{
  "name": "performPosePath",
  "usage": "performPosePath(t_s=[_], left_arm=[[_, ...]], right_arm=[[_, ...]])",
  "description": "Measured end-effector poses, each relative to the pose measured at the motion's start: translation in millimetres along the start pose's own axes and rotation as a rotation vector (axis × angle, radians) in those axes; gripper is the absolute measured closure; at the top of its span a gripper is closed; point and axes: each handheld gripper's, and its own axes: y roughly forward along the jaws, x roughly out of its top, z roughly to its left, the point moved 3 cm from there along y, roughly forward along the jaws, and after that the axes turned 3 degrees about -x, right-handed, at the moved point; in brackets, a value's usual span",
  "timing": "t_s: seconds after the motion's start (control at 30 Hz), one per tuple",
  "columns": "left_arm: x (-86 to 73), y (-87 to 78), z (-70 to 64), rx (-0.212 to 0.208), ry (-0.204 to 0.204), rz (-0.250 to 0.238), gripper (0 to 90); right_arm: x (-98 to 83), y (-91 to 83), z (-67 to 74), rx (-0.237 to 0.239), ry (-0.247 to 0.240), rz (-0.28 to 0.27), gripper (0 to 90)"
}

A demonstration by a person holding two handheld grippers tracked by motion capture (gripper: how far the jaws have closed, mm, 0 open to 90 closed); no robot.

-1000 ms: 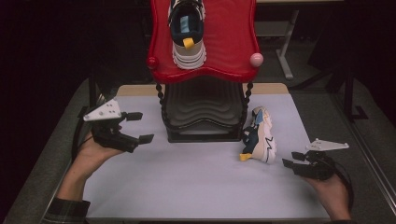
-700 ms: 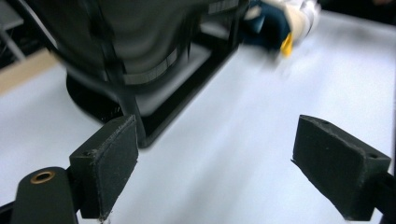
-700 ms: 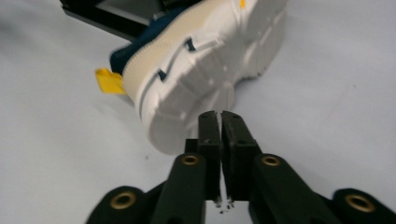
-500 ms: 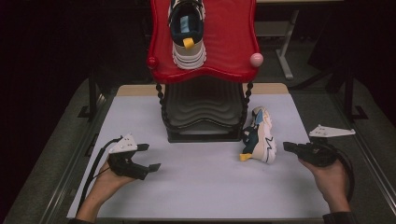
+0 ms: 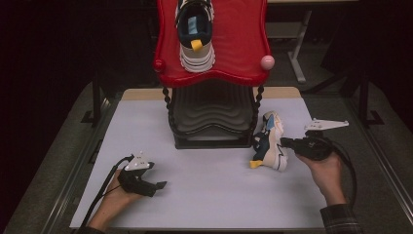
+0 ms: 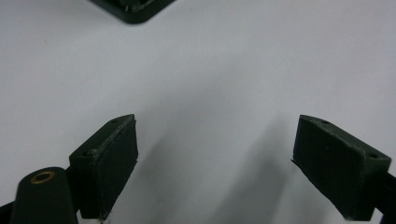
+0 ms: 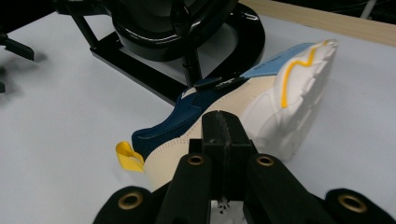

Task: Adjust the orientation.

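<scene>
Glossy red plastic shelf [image 5: 243, 44]; matt white tabletop [image 5: 219, 195] with a wooden strip at its far edge; shoe [image 7: 243, 102] of navy mesh cloth and smooth cream panels.

Open white bench [image 5: 209, 195] across the whole near half, from 7 to 5 o'clock. Blocked at 12 o'clock by a black rack [image 5: 213, 122] under a red shelf [image 5: 229, 44] overhanging the far middle. Lying on its side at 2 o'clock, just beside the rack's base: a sneaker [image 5: 270, 141], directly ahead of the right claw [image 5: 285, 142]. Bare surface ahead of the left claw [image 5: 163, 185], jaws spread wide.
</scene>
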Motion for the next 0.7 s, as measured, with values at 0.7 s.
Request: performPosePath(t_s=[0.7], left_arm=[[-3.5, 1.3, 0.5, -0.001, 0.010, -0.024, 13.1]], right_arm=[[-4.2, 7.1, -2.6, -0.035, -0.014, 0.042, 90.0]])
